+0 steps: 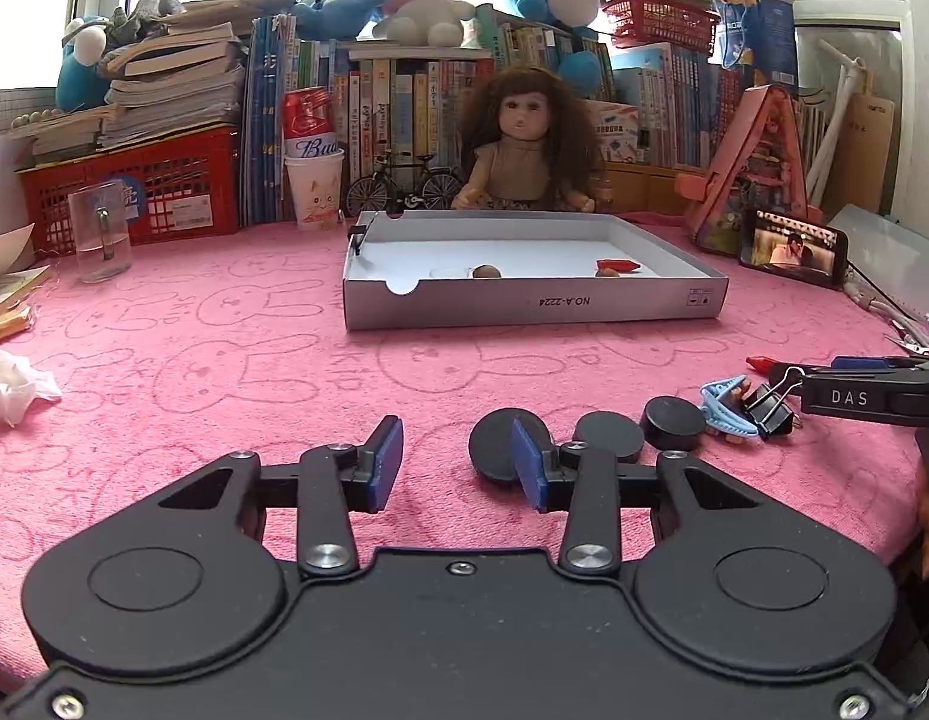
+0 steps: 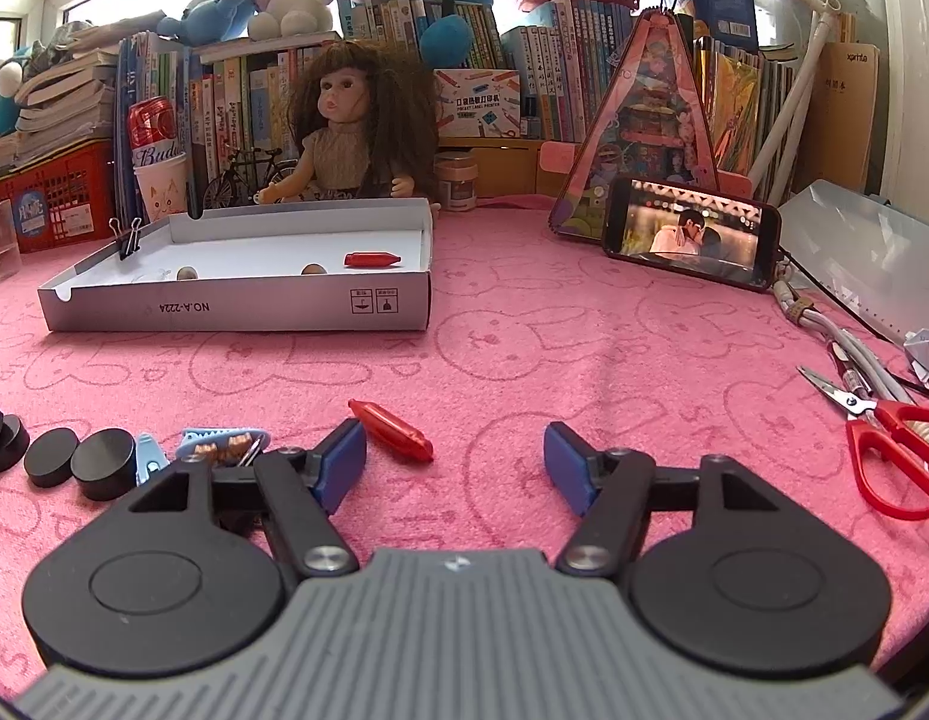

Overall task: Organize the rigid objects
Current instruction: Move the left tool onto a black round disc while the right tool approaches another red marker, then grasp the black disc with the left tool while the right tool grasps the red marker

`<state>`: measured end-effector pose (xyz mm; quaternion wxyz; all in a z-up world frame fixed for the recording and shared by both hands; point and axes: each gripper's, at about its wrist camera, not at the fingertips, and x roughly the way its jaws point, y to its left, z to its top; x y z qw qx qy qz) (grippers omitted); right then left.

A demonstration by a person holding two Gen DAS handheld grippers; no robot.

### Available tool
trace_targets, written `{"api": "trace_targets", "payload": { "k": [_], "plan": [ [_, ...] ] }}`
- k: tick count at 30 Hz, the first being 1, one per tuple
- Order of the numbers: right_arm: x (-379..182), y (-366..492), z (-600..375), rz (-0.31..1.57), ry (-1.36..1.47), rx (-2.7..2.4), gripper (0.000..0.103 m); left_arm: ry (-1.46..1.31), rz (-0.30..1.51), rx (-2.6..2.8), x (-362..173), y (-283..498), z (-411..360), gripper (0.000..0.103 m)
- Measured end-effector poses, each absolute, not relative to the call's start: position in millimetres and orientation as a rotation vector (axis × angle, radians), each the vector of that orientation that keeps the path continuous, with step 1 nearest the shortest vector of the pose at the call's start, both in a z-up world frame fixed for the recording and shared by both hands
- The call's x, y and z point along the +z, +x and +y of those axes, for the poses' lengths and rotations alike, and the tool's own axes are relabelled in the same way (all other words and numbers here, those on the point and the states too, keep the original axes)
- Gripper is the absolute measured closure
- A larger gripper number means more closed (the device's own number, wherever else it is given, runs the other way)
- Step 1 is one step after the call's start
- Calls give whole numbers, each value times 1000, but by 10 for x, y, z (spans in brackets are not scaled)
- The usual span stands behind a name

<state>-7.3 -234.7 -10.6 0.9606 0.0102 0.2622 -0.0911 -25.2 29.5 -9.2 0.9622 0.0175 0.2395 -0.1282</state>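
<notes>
Left wrist view: the left claw (image 1: pixel 458 465) hangs low over a fuzzy pink cloth (image 1: pixel 224 360) stamped with rabbit outlines that covers the tabletop, its blue-padded fingers spread wide with nothing between them. Just beyond the right finger lie three flat black discs (image 1: pixel 608 435) in a row, smooth and round, then a pale blue toothed hair clip (image 1: pixel 725 405) and a black binder clip (image 1: pixel 770 405) toward the right edge. At frame centre sits a shallow white cardboard tray (image 1: pixel 524 297) with low walls; inside it are two small brown nut-like lumps and a glossy red pen-shaped cap.

Right wrist view: the right claw (image 2: pixel 455 459) is also wide apart and empty above the cloth. A second red cap (image 2: pixel 392 429), tapered and shiny, lies just beside its left finger. Discs and hair clip sit at lower left. Red-handled scissors (image 2: pixel 884 450) rest at the right edge, and a phone (image 2: pixel 692 231) with a lit screen leans at upper right. A curly-haired doll (image 2: pixel 344 132) sits behind the tray.
</notes>
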Motion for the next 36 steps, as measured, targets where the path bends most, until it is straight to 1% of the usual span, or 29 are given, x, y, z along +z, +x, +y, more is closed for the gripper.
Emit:
{"api": "trace_targets", "payload": {
  "k": [5, 14, 15, 16, 17, 18, 19, 23, 26, 28, 29, 30, 31, 34, 36],
  "plan": [
    [-100, -75, -2354, 533, 32, -183, 26, 11, 480, -292, -63, -263, 275, 65],
    [-87, -71, -2363, 531, 36, -181, 26, 51, 503, -303, -144, -265, 176, 65],
    [-83, -68, -2367, 531, 41, -180, 26, 50, 504, -306, -144, -264, 171, 66],
    [-80, -66, -2371, 531, 46, -178, 26, 49, 506, -308, -144, -260, 169, 71],
    [-74, -60, -2373, 531, 52, -177, 26, 46, 505, -312, -142, -256, 169, 73],
    [-70, -59, -2373, 530, 55, -176, 27, 45, 504, -310, -139, -257, 166, 73],
    [-67, -56, -2370, 528, 58, -174, 29, 47, 501, -307, -138, -259, 163, 73],
    [-52, -62, -2349, 519, 60, -162, 34, 45, 492, -296, -124, -264, 167, 73],
    [-16, -93, -2333, 514, 77, -157, 41, 39, 486, -286, -107, -260, 196, 73],
    [9, -129, -2326, 511, 83, -152, 53, 36, 485, -278, -100, -249, 215, 73],
    [16, -149, -2323, 513, 78, -158, 56, 33, 486, -274, -98, -241, 224, 73],
    [19, -161, -2322, 519, 71, -167, 63, 31, 486, -270, -97, -236, 231, 73],
    [15, -172, -2325, 531, 61, -176, 67, 29, 486, -268, -97, -229, 239, 73],
    [-25, -159, -2365, 563, 41, -200, 71, 29, 487, -261, -101, -206, 251, 73],
    [-27, -140, -2379, 562, 28, -205, 71, 28, 489, -258, -102, -196, 256, 73]
  ]
}}
